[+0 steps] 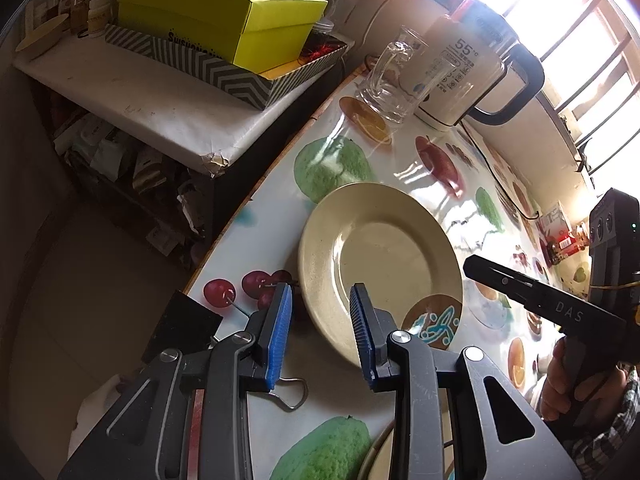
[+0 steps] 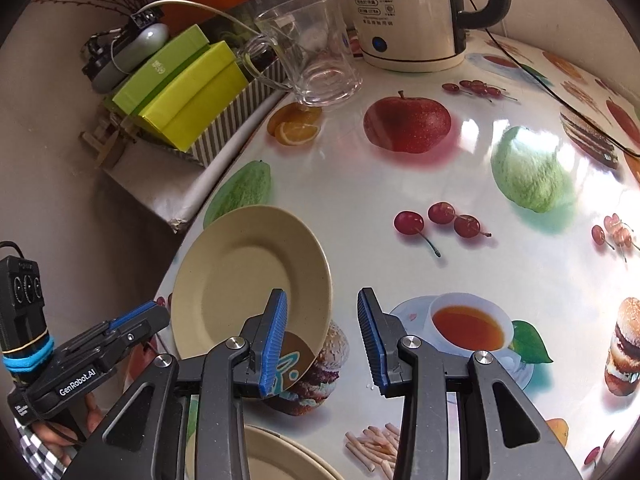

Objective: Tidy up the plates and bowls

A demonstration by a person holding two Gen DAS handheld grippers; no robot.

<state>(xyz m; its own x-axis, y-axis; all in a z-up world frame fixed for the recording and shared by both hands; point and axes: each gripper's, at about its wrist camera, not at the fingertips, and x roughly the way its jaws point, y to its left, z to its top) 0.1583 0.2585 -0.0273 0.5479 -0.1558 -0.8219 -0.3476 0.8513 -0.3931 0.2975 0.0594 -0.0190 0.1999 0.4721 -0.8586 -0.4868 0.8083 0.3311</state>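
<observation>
A cream plate (image 1: pixel 380 260) with a brown patterned patch on its rim lies flat on the fruit-print table near its left edge; it also shows in the right wrist view (image 2: pixel 248 284). My left gripper (image 1: pixel 322 312) is open and empty, its jaws straddling the plate's near rim just above it. My right gripper (image 2: pixel 322 320) is open and empty, hovering beside the plate's right rim; it shows in the left wrist view (image 1: pixel 480 266). A second cream plate (image 2: pixel 288 456) peeks out under my right gripper, and its rim shows in the left wrist view (image 1: pixel 376 456).
A glass mug (image 2: pixel 312 52) and a cream electric kettle (image 2: pixel 412 12) with its cord stand at the table's far side. Green boxes (image 1: pixel 224 20) in a striped tray sit on a side shelf left of the table. A metal clip (image 1: pixel 294 396) lies under my left gripper.
</observation>
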